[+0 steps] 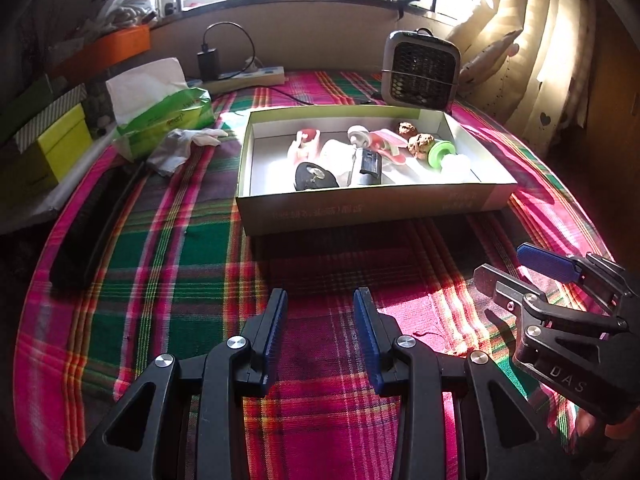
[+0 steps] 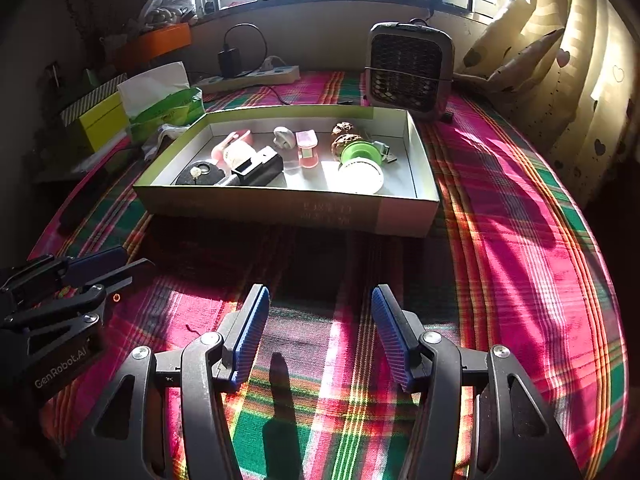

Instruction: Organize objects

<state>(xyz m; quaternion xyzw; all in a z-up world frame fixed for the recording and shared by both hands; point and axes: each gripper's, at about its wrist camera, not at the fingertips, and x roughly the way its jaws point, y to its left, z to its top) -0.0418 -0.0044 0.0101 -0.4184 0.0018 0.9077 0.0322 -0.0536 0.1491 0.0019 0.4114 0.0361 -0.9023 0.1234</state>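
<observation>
A shallow cardboard box (image 1: 360, 204) (image 2: 360, 216) stands on the plaid cloth ahead of both grippers. Inside lie several small objects: a black round stone (image 1: 314, 178) (image 2: 200, 174), a black rectangular device (image 1: 368, 164) (image 2: 258, 170), a pink item (image 1: 306, 146) (image 2: 306, 150), two brown lumps (image 1: 418, 144) (image 2: 344, 136), a green spool (image 1: 440, 154) (image 2: 358, 152) and a white round piece (image 2: 360, 178). My left gripper (image 1: 320, 300) is open and empty, low over the cloth. My right gripper (image 2: 320, 300) is open and empty; it also shows in the left wrist view (image 1: 516, 264).
A small grey heater (image 1: 420, 70) (image 2: 408, 72) stands behind the box. A green tissue pack (image 1: 164, 104), a white glove (image 1: 184, 146), a long black bar (image 1: 92, 220), yellow boxes (image 1: 52, 148) and a power strip (image 1: 248, 76) lie to the left. Curtains (image 2: 560, 60) hang right.
</observation>
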